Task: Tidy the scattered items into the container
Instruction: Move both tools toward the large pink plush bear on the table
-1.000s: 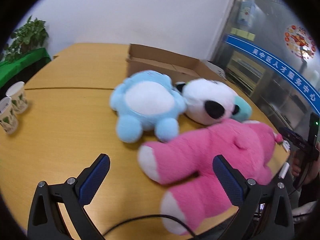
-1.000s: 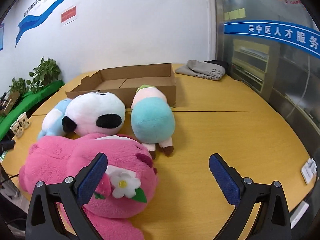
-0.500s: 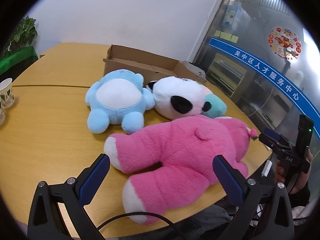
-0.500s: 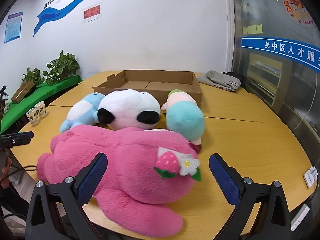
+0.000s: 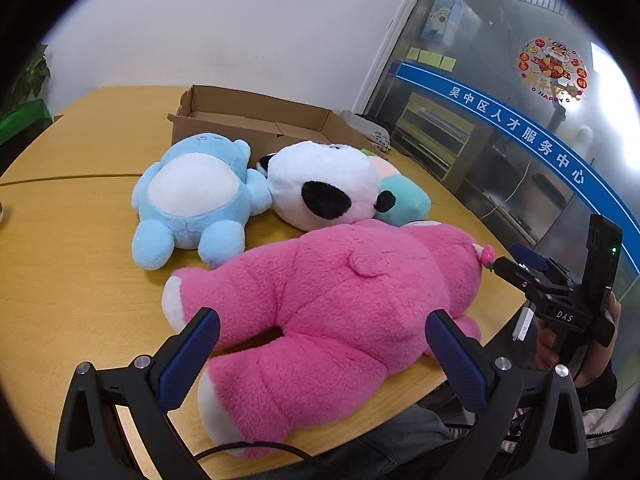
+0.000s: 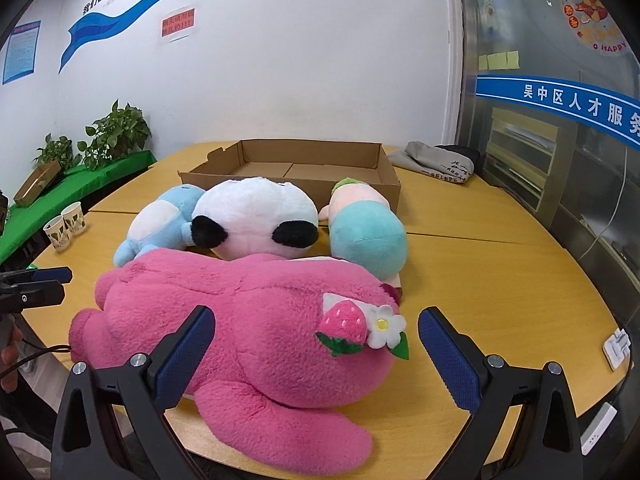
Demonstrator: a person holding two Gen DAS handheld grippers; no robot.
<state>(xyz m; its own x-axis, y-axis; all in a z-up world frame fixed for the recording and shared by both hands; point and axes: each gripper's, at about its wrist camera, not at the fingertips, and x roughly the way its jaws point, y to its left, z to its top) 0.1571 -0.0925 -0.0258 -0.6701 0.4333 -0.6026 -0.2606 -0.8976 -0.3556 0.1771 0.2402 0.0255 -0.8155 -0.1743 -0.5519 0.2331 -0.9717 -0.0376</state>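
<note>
The big pink plush bear (image 6: 248,320) lies flat on the table (image 6: 500,272), just in front of both my grippers. Its long body runs side to side. My right gripper (image 6: 316,344) is at its head end, my left gripper (image 5: 320,354) at its legs. Both have fingers wide apart, holding nothing. The cardboard box (image 6: 384,176) waits behind, empty.

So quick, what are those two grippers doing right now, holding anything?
Left gripper: open, empty, framing the pink plush.
Right gripper: open, holding nothing.
</note>
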